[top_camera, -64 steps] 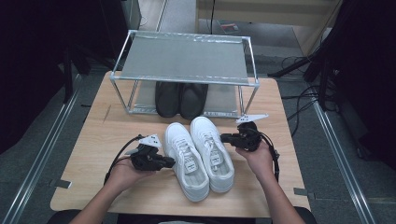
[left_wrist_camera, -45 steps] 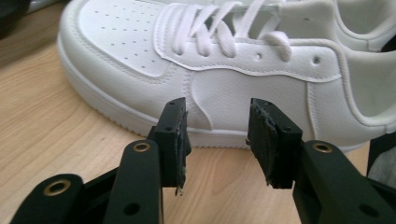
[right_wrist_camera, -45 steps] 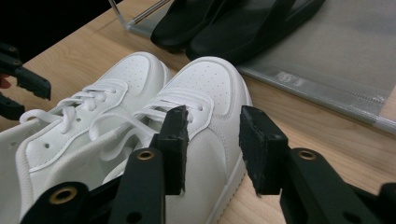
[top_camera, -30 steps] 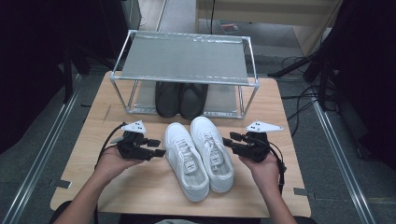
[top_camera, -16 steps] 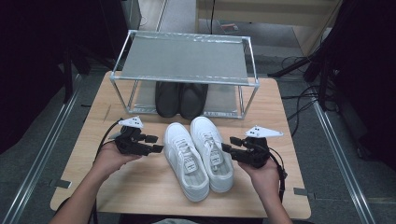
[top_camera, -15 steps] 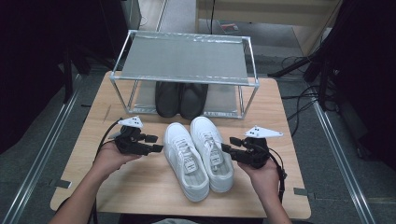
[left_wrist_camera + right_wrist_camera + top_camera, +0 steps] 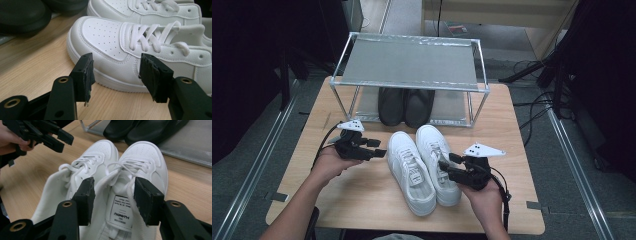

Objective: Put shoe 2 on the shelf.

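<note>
White pair of sneakers point(image 7: 424, 170) lies between both open grippers, toes toward the rack point(image 7: 409, 65) — the right gripper point(image 7: 448, 169) nearer, at the heel collar — the left gripper point(image 7: 379, 149) beside the toe.

Pale wood counter point(image 7: 362, 200) with rounded corners, seen from above. At its far half stands a metal-framed rack point(image 7: 408, 80): four thin legs on the counter, a grey upper shelf point(image 7: 409, 62) that bears nothing, and a grey lower shelf point(image 7: 452, 107) at counter level. A pair of black shoes point(image 7: 406, 106) sits side by side on the lower shelf, toes toward the near edge. Directly on the wood, just in front of the rack, lies a pair of white sneakers point(image 7: 424, 167), laced, touching along their inner sides, toes toward the black shoes and close to them. The wood to either side of the sneakers is bare.
</note>
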### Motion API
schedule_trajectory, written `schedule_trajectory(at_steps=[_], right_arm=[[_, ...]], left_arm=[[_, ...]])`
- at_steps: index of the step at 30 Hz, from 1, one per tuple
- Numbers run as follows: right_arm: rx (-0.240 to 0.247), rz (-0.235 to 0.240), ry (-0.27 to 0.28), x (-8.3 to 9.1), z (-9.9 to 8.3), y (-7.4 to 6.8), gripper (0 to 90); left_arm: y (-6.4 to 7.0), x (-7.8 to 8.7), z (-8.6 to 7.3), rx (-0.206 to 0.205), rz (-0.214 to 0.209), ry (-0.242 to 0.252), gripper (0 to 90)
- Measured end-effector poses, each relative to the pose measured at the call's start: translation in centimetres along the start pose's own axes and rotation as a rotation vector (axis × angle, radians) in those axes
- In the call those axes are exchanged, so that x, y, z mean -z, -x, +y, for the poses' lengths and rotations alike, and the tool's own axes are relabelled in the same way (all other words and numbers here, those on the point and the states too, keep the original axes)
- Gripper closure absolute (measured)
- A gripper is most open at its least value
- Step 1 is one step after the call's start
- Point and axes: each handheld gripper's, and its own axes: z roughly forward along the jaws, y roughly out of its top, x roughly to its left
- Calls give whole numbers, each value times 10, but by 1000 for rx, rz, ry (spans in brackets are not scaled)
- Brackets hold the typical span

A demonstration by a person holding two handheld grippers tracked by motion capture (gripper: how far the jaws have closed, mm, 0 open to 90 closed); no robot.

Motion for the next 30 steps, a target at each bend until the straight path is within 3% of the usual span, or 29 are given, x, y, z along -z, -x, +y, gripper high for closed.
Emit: schedule_trajectory(at_steps=[2,6,12,19,23,30], right_arm=[[-2,6,11,1,0,-4,532],[-4,23,-7,-4,-1,-13,525],[-18,-46,26,-11,0,-28,448],[-15,-92,-22,-30,-4,-43,385],[3,-150,-29,-37,-7,-51,382],[-18,-161,-40,-42,-12,-56,400]], left_arm=[[-1,-1,3,-4,7,-30,451],[-3,0,4,-3,6,-22,451],[-5,3,4,9,12,-9,451],[-2,2,3,-9,9,-30,451],[-3,2,2,-12,16,-25,440],[-8,4,3,3,20,-16,441]])
